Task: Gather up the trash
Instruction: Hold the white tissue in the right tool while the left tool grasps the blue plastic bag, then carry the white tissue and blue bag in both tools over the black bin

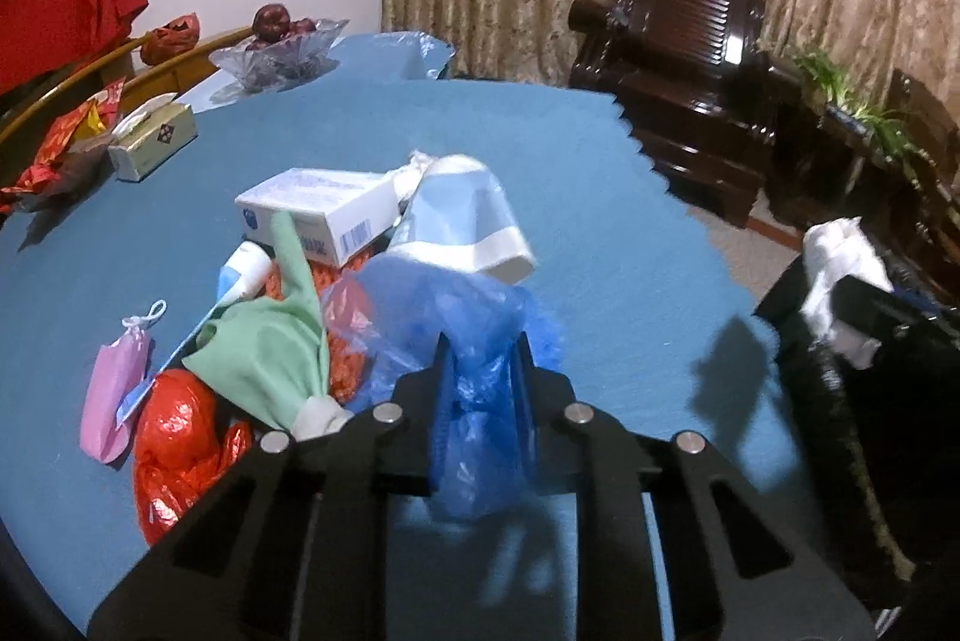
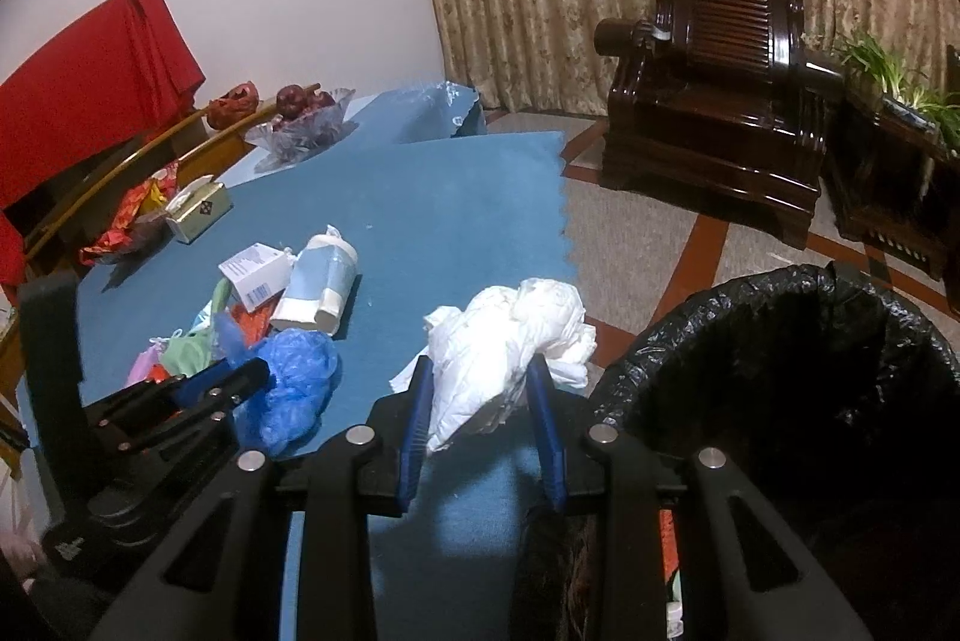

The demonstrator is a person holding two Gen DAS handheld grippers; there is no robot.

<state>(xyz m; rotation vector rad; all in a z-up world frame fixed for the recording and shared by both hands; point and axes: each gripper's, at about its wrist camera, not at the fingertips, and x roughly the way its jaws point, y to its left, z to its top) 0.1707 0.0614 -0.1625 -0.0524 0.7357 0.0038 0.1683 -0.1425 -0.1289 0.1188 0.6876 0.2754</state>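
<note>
My left gripper (image 1: 483,347) is shut on a blue plastic bag (image 1: 480,389), held just above the blue table (image 1: 630,251); the bag also shows in the right wrist view (image 2: 294,383). My right gripper (image 2: 480,371) is shut on a crumpled white plastic bag (image 2: 510,335), at the table's edge beside a bin lined with a black bag (image 2: 780,371). A trash pile lies left: a white box (image 1: 324,209), a blue-and-white paper cup (image 1: 468,215), a green cloth (image 1: 270,347), a red bag (image 1: 174,437), a pink pouch (image 1: 111,401).
A tissue box (image 1: 153,140), red wrappers (image 1: 60,149) and a glass fruit bowl (image 1: 282,50) stand at the table's far left. A dark wooden armchair (image 2: 720,101) and a plant stand (image 2: 900,149) are on the floor beyond.
</note>
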